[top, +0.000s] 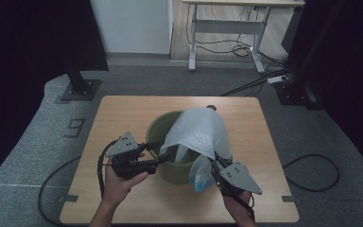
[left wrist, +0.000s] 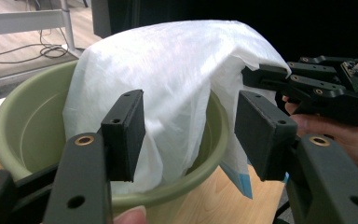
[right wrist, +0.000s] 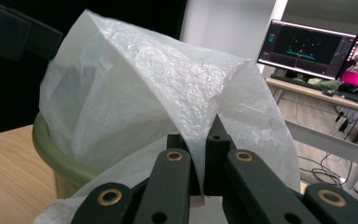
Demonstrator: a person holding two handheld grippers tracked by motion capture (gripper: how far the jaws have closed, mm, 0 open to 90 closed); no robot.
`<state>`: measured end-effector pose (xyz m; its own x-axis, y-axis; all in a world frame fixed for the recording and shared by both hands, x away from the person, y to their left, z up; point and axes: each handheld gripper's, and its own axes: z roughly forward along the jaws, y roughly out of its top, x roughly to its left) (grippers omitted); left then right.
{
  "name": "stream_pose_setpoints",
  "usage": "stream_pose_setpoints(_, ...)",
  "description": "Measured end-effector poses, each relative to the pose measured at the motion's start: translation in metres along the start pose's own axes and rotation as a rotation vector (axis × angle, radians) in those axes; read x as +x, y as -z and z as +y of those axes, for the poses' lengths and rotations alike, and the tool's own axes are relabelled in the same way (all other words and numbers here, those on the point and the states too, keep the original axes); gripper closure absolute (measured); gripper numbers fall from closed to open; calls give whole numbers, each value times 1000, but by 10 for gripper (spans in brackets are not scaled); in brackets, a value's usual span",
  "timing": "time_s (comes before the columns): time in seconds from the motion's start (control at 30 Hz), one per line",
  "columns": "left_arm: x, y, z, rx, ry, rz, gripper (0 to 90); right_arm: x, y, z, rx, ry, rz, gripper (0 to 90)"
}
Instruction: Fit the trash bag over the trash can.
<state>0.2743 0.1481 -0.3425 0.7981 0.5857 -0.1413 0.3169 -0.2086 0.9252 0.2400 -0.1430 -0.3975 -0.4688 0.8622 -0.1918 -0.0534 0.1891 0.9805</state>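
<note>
one green bucket (top: pixel 170 142), one white plastic bag (top: pixel 198 130)

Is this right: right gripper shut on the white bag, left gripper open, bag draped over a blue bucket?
Not quite: the bucket is green, not blue, as the left gripper view shows. The rest holds: the right gripper is shut on the white bag, the left gripper is open with nothing pressed between its pads, and the bag is draped over the bucket.

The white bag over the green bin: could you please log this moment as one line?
left hand-held gripper: open, by bin rim | right hand-held gripper: shut on white bag | bag: draped over bin
</note>
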Motion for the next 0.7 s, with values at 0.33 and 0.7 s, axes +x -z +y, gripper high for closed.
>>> stream_pose_setpoints(0.33, 2, -26, 6, 53, -10, -29, 613, 2, 2, 3, -19, 0, 43, 885)
stream_pose_setpoints(0.7, 10, -29, -7, 100, -24, -71, 874, -3, 8, 2, -22, -48, 78, 864)
